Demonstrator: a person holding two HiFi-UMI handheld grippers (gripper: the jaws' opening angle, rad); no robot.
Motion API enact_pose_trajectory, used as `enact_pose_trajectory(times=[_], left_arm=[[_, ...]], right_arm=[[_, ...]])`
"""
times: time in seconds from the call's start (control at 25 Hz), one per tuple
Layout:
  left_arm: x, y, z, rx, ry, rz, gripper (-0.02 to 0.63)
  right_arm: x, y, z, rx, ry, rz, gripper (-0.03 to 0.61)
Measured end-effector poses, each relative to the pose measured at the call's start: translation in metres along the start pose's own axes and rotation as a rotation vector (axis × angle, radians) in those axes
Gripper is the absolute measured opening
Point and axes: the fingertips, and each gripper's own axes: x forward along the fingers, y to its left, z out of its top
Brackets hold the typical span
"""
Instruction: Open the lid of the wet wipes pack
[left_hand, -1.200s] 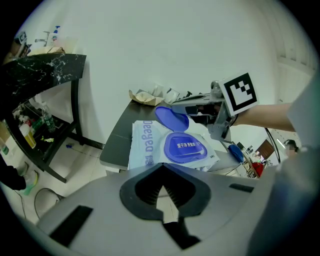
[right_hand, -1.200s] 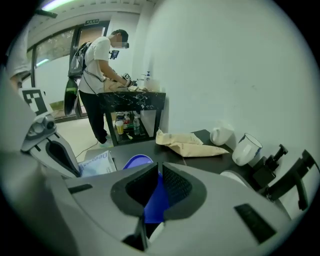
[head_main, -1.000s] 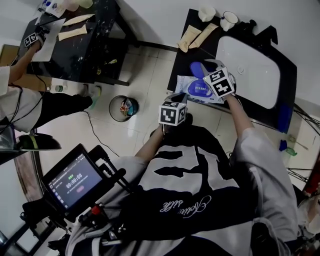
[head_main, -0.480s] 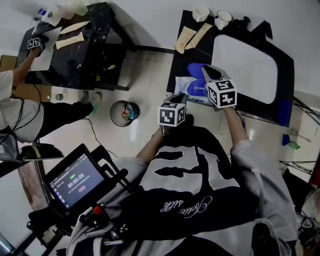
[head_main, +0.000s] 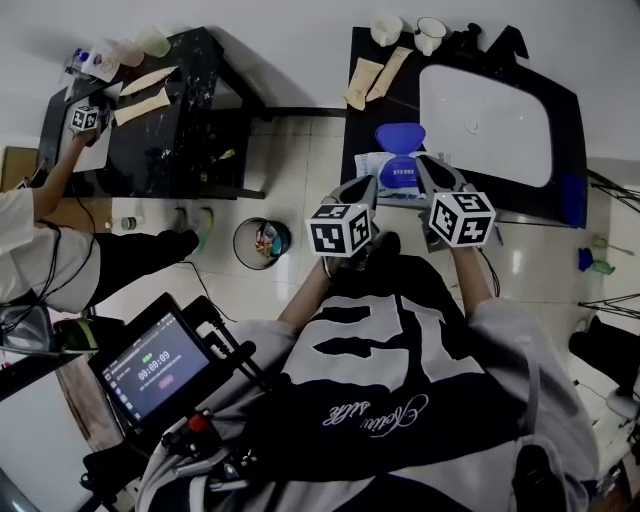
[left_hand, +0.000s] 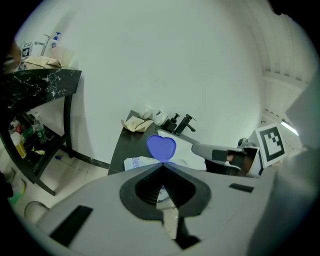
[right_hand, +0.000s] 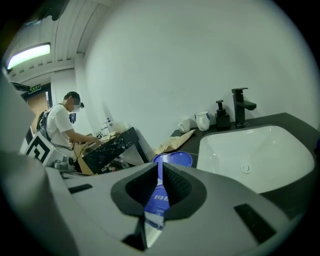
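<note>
Blue lid (head_main: 401, 136) is raised on the wet wipes pack (head_main: 392, 176), print unreadable, on a black counter (head_main: 360, 130); the left gripper (left_hand: 162, 165) is closed and empty, the right gripper (right_hand: 160, 167) barely parted.

I count a left gripper (head_main: 371, 183), a right gripper (head_main: 421, 162), one wet wipes pack (head_main: 392, 171), one sink (head_main: 485, 112), two cups (head_main: 386, 29), seemingly two paper sachets (head_main: 362, 82), one bin (head_main: 262, 243).

No legible text on monitor (head_main: 158, 368) or wet wipes pack (head_main: 393, 174).
</note>
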Motion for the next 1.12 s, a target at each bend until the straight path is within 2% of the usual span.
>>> enact_pose_trajectory(times=[0.16,0.28,0.52,0.88,1.12], left_arm=[[-0.009,-0.01,0.013,0.054,-0.021,-0.033,-0.002],[-0.029,-0.021,0.016,0.117,-0.007,-0.083,-0.002],[-0.071,-0.036,0.004,0.178,0.03,-0.191,-0.002],[-0.086,-0.055,-0.013,0.221,0.047,-0.249,-0.002],[-0.103,-0.084,-0.031,0.227,0.015,-0.268,-0.002]], right_arm=[[-0.01,0.007,-0.004,0.021,-0.03,-0.019,0.028],[-0.029,0.026,-0.002,0.045,-0.064,-0.067,0.0],[-0.065,0.073,-0.016,0.084,-0.105,-0.139,0.0],[-0.096,0.095,-0.039,0.094,-0.093,-0.194,0.0],[-0.136,0.104,-0.049,0.085,-0.123,-0.194,0.0]])
